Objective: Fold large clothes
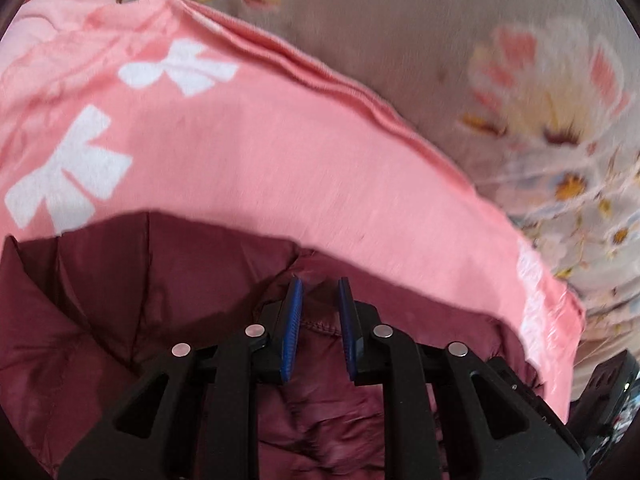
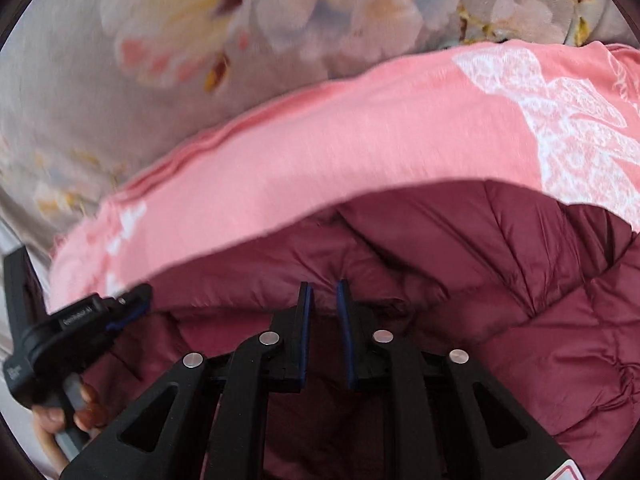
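A maroon quilted jacket [image 1: 100, 300] lies over a pink blanket with white prints [image 1: 260, 152]. My left gripper [image 1: 320, 284] has its blue pads closed on a stitched edge of the jacket, with fabric bunched between them. The jacket [image 2: 500, 280] also fills the lower right wrist view over the pink blanket [image 2: 360, 152]. My right gripper [image 2: 323, 286] is shut on the jacket's edge, with maroon fabric between its pads. The left gripper [image 2: 128, 312] shows at the left of the right wrist view, gripping the same edge.
A grey floral bedsheet [image 1: 540, 100] lies beyond the pink blanket, and also shows in the right wrist view [image 2: 160, 40]. A hand [image 2: 60, 416] holds the left gripper's handle at the lower left.
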Available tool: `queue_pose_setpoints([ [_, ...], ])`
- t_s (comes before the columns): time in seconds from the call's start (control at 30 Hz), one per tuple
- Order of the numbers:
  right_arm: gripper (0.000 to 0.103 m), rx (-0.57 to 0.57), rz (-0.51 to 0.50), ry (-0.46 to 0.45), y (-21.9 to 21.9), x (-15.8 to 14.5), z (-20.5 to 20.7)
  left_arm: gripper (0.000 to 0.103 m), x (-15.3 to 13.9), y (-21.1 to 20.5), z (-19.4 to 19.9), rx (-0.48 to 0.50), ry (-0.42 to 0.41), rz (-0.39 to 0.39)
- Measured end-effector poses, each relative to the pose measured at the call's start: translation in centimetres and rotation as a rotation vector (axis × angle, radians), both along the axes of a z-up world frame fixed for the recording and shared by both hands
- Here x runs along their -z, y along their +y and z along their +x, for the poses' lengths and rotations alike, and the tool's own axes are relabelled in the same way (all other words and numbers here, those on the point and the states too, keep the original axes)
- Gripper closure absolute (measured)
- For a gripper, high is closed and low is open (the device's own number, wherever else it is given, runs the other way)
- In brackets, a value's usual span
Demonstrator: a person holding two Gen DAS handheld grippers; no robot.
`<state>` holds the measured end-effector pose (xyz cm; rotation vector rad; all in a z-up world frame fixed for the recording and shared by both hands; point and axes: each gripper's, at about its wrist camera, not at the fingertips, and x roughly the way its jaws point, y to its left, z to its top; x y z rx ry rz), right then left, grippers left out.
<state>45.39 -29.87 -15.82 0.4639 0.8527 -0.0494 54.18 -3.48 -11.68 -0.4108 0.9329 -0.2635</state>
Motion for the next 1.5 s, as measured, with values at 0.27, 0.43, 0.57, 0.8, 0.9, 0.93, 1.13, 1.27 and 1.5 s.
queue_pose_setpoints([
  [0.27, 0.1, -0.012, -0.116, 0.038, 1.0, 1.3, 0.5, 0.086, 2.1, -1.0, -0.8, 0.047, -0.04, 0.102],
  [0.43, 0.1, -0.009, -0.224, 0.046, 2.3, 1.2, 1.1, 0.087, 2.5, -1.3, -1.0, 0.044, -0.074, 0.121],
  [0.57, 0.099, 0.002, -0.171, 0.019, 1.3, 0.4, -0.3, 0.087, 2.3, -1.0, -1.1, 0.034, -0.086, 0.12],
  [0.8, 0.074, -0.032, -0.123, -0.146, -2.1, -6.5, -15.1, 0.084, -1.5, 5.0, -8.8, 0.038, -0.151, 0.016],
  [0.9, 0.06, -0.032, -0.108, -0.184, -4.6, -8.8, -23.8, 0.059, -2.7, 8.9, -13.5, 0.043, -0.154, 0.005],
  [0.93, 0.057, -0.027, -0.101, -0.189, -5.3, -9.2, -25.9, 0.053, -3.1, 10.9, -16.0, 0.032, -0.151, 0.012],
  [1.13, 0.044, 0.118, -0.089, -0.133, -8.0, -8.8, -41.3, 0.04, -3.0, 19.1, -27.4, -0.021, -0.092, -0.042],
  [1.27, 0.037, 0.201, -0.019, -0.098, -9.6, -7.0, -46.9, 0.035, -0.7, 22.6, -32.8, -0.07, -0.007, -0.078],
  [1.5, 0.035, 0.249, 0.075, -0.065, -9.8, -3.6, -49.8, 0.036, 2.6, 24.7, -39.1, -0.114, 0.047, -0.158],
])
